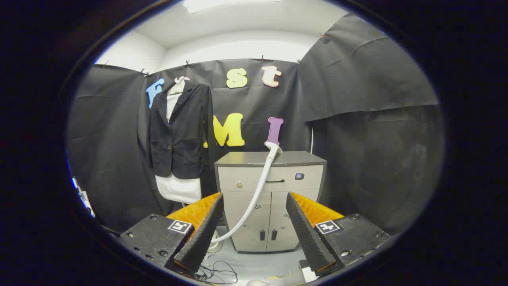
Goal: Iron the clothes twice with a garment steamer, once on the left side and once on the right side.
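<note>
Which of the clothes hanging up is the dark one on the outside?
The jacket, far beyond the open gripper. It is dark and worn over the white shirt, which peeks out at the collar and bottom.

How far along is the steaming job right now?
Nothing looks done yet. The steamer head stands on the cabinet, its hose trailing to the floor. The gripper has its fingers open and empty, the cabinet beyond them. The jacket hangs to the cabinet's left, untouched. Left: grasp the steamer, then both passes.
</note>
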Motion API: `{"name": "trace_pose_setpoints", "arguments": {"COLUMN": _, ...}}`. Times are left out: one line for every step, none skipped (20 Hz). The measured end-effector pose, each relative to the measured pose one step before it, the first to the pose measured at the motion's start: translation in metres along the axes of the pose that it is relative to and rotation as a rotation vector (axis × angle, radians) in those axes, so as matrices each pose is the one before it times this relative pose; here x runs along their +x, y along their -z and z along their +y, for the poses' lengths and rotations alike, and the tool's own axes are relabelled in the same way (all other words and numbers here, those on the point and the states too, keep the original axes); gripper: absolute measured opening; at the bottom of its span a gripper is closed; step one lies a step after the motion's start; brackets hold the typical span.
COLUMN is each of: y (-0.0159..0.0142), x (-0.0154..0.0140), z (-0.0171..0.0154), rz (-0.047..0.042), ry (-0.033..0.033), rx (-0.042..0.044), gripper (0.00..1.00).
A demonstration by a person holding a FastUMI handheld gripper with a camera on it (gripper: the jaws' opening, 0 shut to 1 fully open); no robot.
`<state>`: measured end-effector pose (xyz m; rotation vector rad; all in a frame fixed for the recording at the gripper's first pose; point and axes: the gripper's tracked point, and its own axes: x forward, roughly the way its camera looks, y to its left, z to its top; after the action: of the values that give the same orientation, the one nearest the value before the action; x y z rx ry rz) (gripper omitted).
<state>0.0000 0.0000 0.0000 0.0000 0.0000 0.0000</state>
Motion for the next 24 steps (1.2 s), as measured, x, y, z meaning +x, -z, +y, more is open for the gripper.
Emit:
{"name": "trace_pose_setpoints", "arguments": {"y": -0.00050, "x": 0.00071, "z": -0.00221, "rz": -0.00405, "ry": 0.00068, "rx": -0.00518, "gripper": 0.98}}
{"name": "trace_pose_setpoints", "arguments": {"y": -0.00012, "x": -0.00010, "z": -0.00029, "rz": -0.00043, "ry": 0.00047, "rx": -0.00257, "gripper": 0.98}}
{"name": "trace_pose_setpoints", "arguments": {"y": -0.00076, "x": -0.00134, "z": 0.00009, "rz": -0.00004, "ry": 0.00036, "rx": -0.00315, "gripper": 0.98}}
{"name": "trace_pose_setpoints", "arguments": {"y": -0.00053, "x": -0.00045, "z": -0.00014, "rz": 0.00292, "ry": 0.00214, "rx": -0.00133, "gripper": 0.98}}
{"name": "trace_pose_setpoints", "arguments": {"y": -0.00223, "x": -0.00139, "z": 0.00202, "rz": -0.00032, "ry": -0.00243, "rx": -0.00061, "gripper": 0.98}}
{"name": "trace_pose_setpoints", "arguments": {"y": -0.00173, "x": 0.00123, "z": 0.00070, "rz": -0.00179, "ry": -0.00243, "rx": -0.00466, "gripper": 0.98}}
{"name": "trace_pose_setpoints", "arguments": {"y": -0.00205, "x": -0.00054, "z": 0.00111, "rz": -0.00277, "ry": 0.00366, "rx": -0.00806, "gripper": 0.98}}
{"name": "trace_pose_setpoints", "arguments": {"y": -0.00190, "x": -0.00168, "z": 0.00102, "rz": -0.00208, "ry": 0.00591, "rx": -0.00335, "gripper": 0.98}}
{"name": "trace_pose_setpoints", "arguments": {"y": -0.00050, "x": 0.00139, "z": 0.00080, "rz": -0.00129, "ry": 0.00230, "rx": 0.00316, "gripper": 0.98}}
{"name": "trace_pose_setpoints", "arguments": {"y": -0.00080, "x": 0.00086, "z": 0.00107, "rz": -0.00063, "ry": 0.00485, "rx": 0.00458, "gripper": 0.98}}
{"name": "trace_pose_setpoints", "arguments": {"y": -0.00114, "x": -0.00040, "z": 0.00226, "rz": -0.00163, "ry": 0.00487, "rx": 0.00337, "gripper": 0.98}}
{"name": "trace_pose_setpoints", "arguments": {"y": -0.00082, "x": 0.00047, "z": 0.00079, "rz": -0.00144, "ry": 0.00449, "rx": 0.00240, "gripper": 0.98}}
{"name": "trace_pose_setpoints", "arguments": {"y": -0.00039, "x": -0.00157, "z": 0.00203, "rz": -0.00017, "ry": 0.00626, "rx": 0.00288, "gripper": 0.98}}
{"name": "trace_pose_setpoints", "arguments": {"y": -0.00030, "x": -0.00125, "z": 0.00146, "rz": 0.00057, "ry": 0.00625, "rx": 0.00233, "gripper": 0.98}}
{"name": "trace_pose_setpoints", "arguments": {"y": 0.00135, "x": 0.00148, "z": 0.00116, "rz": 0.00405, "ry": 0.00530, "rx": 0.00179, "gripper": 0.98}}
{"name": "trace_pose_setpoints", "arguments": {"y": 0.00188, "x": 0.00135, "z": 0.00127, "rz": 0.00403, "ry": 0.00287, "rx": 0.00172, "gripper": 0.98}}
{"name": "trace_pose_setpoints", "arguments": {"y": 0.00102, "x": 0.00096, "z": 0.00159, "rz": 0.00615, "ry": 0.00393, "rx": 0.00239, "gripper": 0.98}}
{"name": "trace_pose_setpoints", "arguments": {"y": 0.00009, "x": 0.00409, "z": 0.00081, "rz": 0.00739, "ry": 0.00286, "rx": 0.00151, "gripper": 0.98}}
{"name": "trace_pose_setpoints", "arguments": {"y": -0.00295, "x": 0.00142, "z": 0.00031, "rz": 0.00268, "ry": 0.00412, "rx": 0.00066, "gripper": 0.98}}
{"name": "trace_pose_setpoints", "arguments": {"y": -0.00417, "x": 0.00524, "z": -0.00158, "rz": -0.00499, "ry": 0.00374, "rx": 0.00320, "gripper": 0.98}}
{"name": "trace_pose_setpoints", "arguments": {"y": -0.00580, "x": 0.00382, "z": -0.00034, "rz": -0.00489, "ry": 0.00296, "rx": 0.00663, "gripper": 0.98}}
{"name": "trace_pose_setpoints", "arguments": {"y": -0.00305, "x": 0.00824, "z": -0.00209, "rz": 0.00191, "ry": 0.00047, "rx": 0.00259, "gripper": 0.98}}
{"name": "trace_pose_setpoints", "arguments": {"y": -0.00495, "x": 0.00793, "z": -0.00190, "rz": 0.00235, "ry": 0.00432, "rx": -0.00470, "gripper": 0.98}}
{"name": "trace_pose_setpoints", "arguments": {"y": -0.00607, "x": 0.01048, "z": -0.00446, "rz": 0.00235, "ry": 0.00736, "rx": -0.00601, "gripper": 0.98}}
